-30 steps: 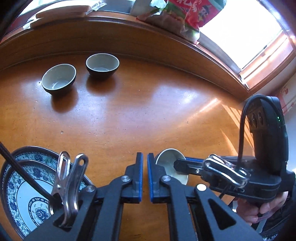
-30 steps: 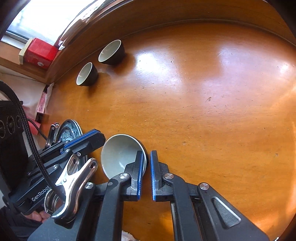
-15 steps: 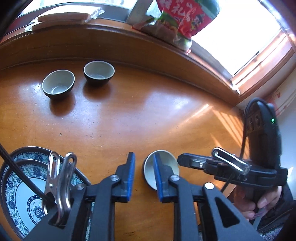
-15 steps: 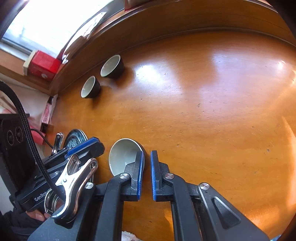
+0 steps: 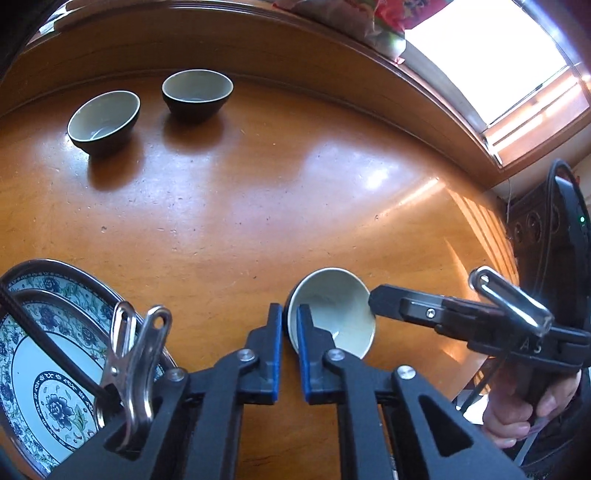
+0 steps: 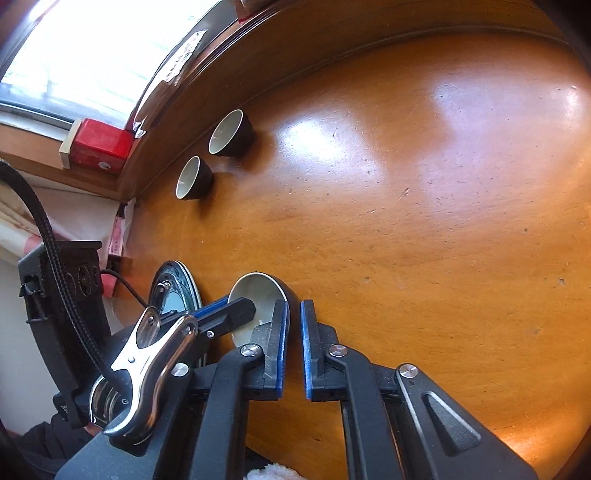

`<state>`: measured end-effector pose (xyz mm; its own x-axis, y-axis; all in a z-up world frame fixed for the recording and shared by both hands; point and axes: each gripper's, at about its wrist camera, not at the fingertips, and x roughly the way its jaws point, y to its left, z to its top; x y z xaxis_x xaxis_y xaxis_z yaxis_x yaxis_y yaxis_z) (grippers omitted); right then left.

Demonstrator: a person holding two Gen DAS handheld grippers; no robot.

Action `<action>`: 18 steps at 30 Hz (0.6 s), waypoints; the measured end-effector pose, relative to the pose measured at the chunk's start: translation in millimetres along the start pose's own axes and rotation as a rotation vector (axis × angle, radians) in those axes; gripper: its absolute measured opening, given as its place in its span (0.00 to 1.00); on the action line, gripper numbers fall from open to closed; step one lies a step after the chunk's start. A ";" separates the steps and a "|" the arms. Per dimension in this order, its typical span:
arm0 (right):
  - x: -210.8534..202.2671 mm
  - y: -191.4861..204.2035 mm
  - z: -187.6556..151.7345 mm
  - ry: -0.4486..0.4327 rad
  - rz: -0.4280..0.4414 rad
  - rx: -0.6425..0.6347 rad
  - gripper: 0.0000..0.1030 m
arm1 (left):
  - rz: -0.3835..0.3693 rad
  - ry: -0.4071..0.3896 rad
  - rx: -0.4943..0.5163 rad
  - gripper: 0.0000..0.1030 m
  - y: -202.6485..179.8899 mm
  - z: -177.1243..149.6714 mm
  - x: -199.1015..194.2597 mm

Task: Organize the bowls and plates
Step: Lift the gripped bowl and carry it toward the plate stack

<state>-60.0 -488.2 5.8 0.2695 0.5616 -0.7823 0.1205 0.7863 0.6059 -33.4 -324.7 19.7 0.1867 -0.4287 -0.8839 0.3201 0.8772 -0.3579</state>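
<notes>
A small dark bowl with a pale inside is held tilted above the wooden table. My left gripper is shut on its left rim. My right gripper is shut on its other rim; the bowl shows at its left finger. In the left wrist view the right gripper's finger meets the bowl from the right. Two more dark bowls stand side by side at the far left. A stack of blue-patterned plates lies at the near left.
The wooden table has a raised rim along the back. A red box sits on the window ledge, and a red snack bag leans at the window. The plates lie near the table's left edge.
My left gripper opened, moved onto the bowl's left rim and closed on it. The bowl, held by my right gripper, has tilted and risen. Both grippers now hold it.
</notes>
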 end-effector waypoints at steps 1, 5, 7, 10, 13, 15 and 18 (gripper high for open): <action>-0.1 1.5 0.0 0.001 -0.006 -0.008 0.08 | 0.007 0.000 0.001 0.07 -1.5 -0.1 0.8; -0.1 9.0 0.4 0.006 -0.049 -0.023 0.08 | -0.002 0.004 -0.025 0.07 -0.3 -0.2 2.2; 3.0 16.4 0.7 0.017 -0.074 -0.046 0.08 | 0.001 0.007 -0.023 0.06 -1.6 -1.2 1.9; 12.8 19.5 0.2 0.041 -0.106 -0.065 0.08 | -0.002 0.012 -0.005 0.06 -1.0 -4.9 1.5; 17.4 18.4 -1.6 0.039 -0.097 -0.058 0.08 | -0.013 0.009 -0.012 0.06 0.8 -6.9 1.3; 18.0 17.9 -3.6 0.038 -0.092 -0.057 0.07 | -0.017 0.009 -0.014 0.06 3.1 -9.1 0.1; 18.4 15.0 -5.7 0.037 -0.073 -0.040 0.08 | -0.011 0.038 0.015 0.07 2.0 -10.3 -0.4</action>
<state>-58.7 -464.7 -0.3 0.2256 0.5107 -0.8297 0.1003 0.8349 0.5412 -42.4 -320.6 16.3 0.1477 -0.4291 -0.8911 0.3360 0.8692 -0.3629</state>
